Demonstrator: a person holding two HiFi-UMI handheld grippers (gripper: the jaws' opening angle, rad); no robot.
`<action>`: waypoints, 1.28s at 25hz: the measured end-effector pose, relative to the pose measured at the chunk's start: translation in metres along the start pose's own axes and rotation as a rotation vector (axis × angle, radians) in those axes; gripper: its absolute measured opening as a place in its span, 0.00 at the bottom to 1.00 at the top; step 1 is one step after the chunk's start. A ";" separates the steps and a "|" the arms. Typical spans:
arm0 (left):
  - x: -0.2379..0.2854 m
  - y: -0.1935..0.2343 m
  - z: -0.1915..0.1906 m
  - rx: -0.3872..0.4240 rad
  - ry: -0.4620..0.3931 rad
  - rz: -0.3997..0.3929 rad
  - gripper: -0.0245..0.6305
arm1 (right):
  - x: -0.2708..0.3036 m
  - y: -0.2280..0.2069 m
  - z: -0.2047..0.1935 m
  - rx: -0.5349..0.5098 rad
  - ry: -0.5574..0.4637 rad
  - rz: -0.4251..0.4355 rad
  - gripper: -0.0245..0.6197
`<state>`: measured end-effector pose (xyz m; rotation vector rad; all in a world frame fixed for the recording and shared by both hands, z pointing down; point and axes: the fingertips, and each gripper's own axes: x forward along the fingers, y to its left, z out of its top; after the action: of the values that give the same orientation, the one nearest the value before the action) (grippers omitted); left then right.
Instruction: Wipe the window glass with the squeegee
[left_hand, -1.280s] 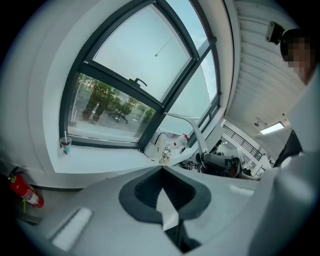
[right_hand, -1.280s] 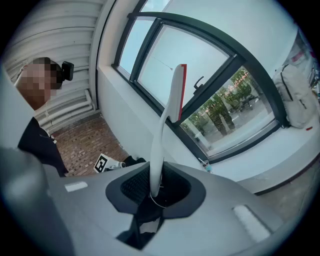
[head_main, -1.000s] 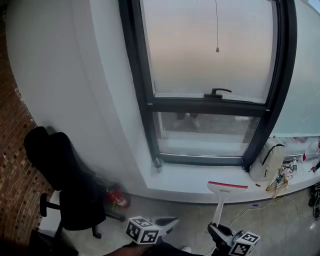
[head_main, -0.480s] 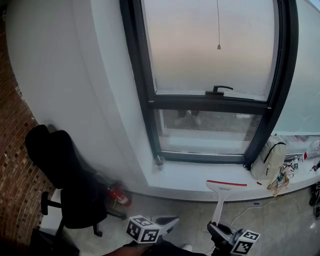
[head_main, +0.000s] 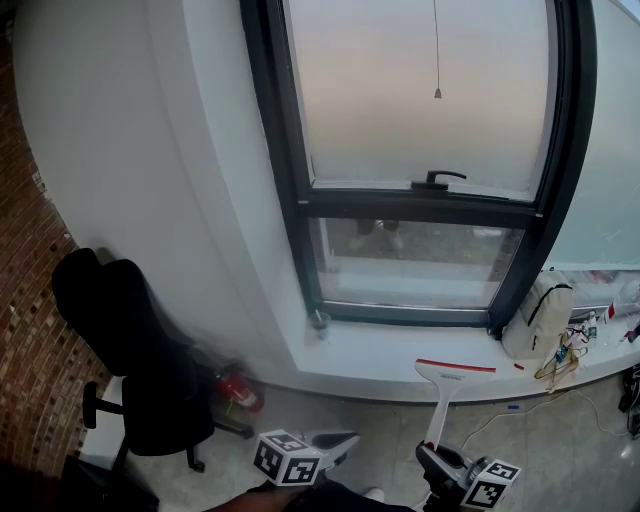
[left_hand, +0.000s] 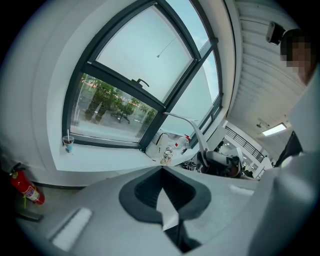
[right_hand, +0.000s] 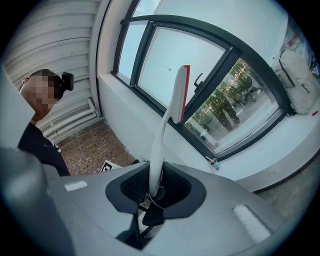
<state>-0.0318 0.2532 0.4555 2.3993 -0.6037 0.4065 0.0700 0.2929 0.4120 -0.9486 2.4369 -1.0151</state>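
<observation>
Shows right gripper (head_main: 432, 458) clamped low on handle of squeegee (head_main: 440, 400), likely light and stiff, blade at 12 o'clock, short of window glass (head_main: 420, 100); left gripper (head_main: 335, 442) closed, empty.

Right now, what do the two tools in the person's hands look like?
The left tool and the right tool both have pale grey bodies with dark ribbed pads. Each carries a white cube with black square markers.

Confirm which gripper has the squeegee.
Right gripper: its fingers are shut on the white squeegee handle. Left gripper fingers are together with nothing between them.
</observation>
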 end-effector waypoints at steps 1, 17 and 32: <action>0.001 0.000 0.000 0.000 -0.001 0.001 0.04 | -0.001 -0.001 0.000 0.000 -0.002 -0.004 0.18; 0.012 -0.004 -0.004 -0.010 0.010 0.032 0.04 | -0.016 -0.009 0.001 0.035 0.023 0.011 0.18; 0.008 0.003 -0.005 -0.019 0.052 0.101 0.04 | -0.019 -0.031 0.004 0.109 0.013 0.032 0.18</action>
<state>-0.0270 0.2520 0.4645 2.3393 -0.7040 0.5026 0.0997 0.2873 0.4330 -0.8663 2.3728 -1.1337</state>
